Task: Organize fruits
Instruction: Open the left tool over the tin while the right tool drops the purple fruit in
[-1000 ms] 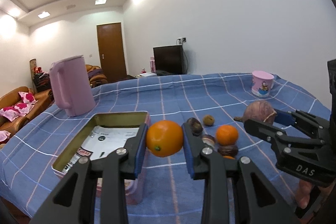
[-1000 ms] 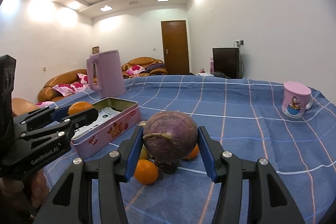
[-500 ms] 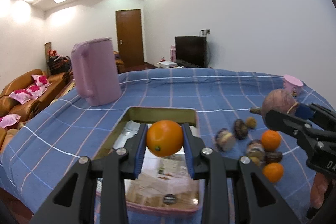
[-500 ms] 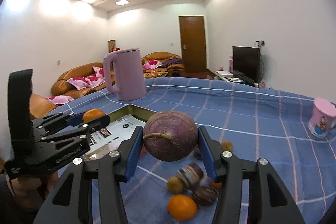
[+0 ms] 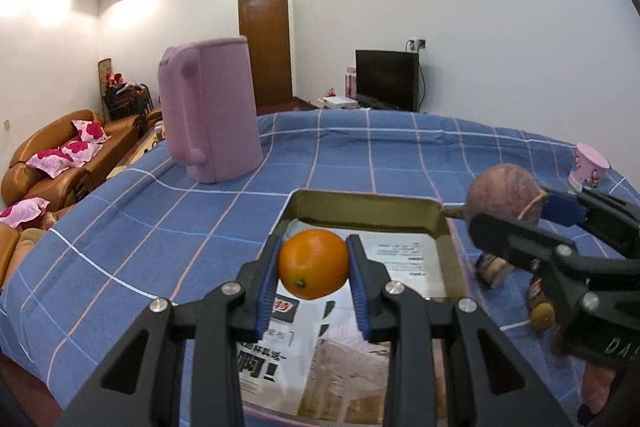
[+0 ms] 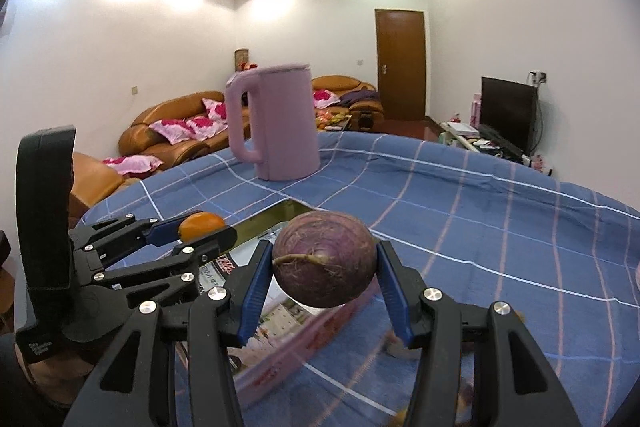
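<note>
The left gripper (image 5: 314,265) clamped an orange (image 5: 313,264) between its blue pads, holding it in the air above the near half of an open rectangular tin (image 5: 366,212) that sat on a table covered with a blue checked cloth (image 5: 160,227). Printed paper (image 5: 332,347) lined the bottom of the tin. To its right, the right gripper (image 6: 324,259) gripped a round purple fruit (image 6: 325,258) with a dry stem, holding it over the tin's right-hand edge; the same fruit (image 5: 505,193) showed in the left camera's view beside the tin's far right corner. From the right camera, the left gripper (image 6: 188,233) and its orange (image 6: 201,223) appeared at the left, above the tin's left side.

A pink kettle (image 5: 210,111) stood upright on the cloth beyond the tin, to the far left. A pink cartoon mug (image 5: 590,165) stood near the far right edge of the table. Several small fruits (image 5: 542,315) lay on the cloth to the right of the tin, partly hidden behind the right gripper and too blurred to tell apart. A sofa with pink cushions (image 6: 180,131) stood against the far wall at left, and a dark television (image 5: 386,79) at far right.
</note>
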### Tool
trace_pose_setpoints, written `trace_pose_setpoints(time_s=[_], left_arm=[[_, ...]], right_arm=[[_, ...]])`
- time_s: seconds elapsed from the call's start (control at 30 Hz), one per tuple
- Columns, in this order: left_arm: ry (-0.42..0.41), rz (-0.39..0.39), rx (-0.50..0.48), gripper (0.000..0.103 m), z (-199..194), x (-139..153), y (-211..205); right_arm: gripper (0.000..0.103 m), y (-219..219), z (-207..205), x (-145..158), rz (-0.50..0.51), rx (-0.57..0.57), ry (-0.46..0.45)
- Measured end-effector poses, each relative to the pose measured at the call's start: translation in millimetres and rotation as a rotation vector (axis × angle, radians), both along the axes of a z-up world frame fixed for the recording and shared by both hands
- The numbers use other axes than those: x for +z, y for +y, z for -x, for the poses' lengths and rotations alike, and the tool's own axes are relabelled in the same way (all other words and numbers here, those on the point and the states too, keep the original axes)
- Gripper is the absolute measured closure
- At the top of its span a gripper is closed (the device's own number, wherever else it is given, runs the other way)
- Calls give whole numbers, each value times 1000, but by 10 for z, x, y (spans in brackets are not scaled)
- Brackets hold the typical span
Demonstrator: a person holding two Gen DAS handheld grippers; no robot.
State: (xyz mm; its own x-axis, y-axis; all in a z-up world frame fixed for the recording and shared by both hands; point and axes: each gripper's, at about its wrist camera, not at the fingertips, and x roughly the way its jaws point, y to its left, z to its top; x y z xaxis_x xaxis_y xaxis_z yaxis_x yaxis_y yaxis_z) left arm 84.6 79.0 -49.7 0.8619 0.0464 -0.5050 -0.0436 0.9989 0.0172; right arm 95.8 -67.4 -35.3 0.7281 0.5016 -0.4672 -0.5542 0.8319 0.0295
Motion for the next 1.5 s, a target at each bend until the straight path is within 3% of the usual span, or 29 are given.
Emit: trace_pose_setpoints(time_s=[0.63,0.9,1.0,1.07,1.13,1.33,1.5], left_arm=[[121,26,13,68,-213,-212,180],[109,30,12,67,-172,-198,187],[90,52,6,61,-122,-174,215],[83,63,6,52,-93,-158,219],[54,64,15,26,-4,-110,205],[-27,49,-14,18,301,37,15],[-47,41,-56,14,449,67,-224]], right_arm=[[49,340,-301,-342,54,78,158],[48,326,-324,-361,28,85,185],[41,298,-328,-339,14,71,179],[37,264,-311,-309,5,55,172],[35,207,-257,-262,-1,34,155],[34,-326,250,-71,20,-70,36],[34,-952,566,-127,48,-224,41]])
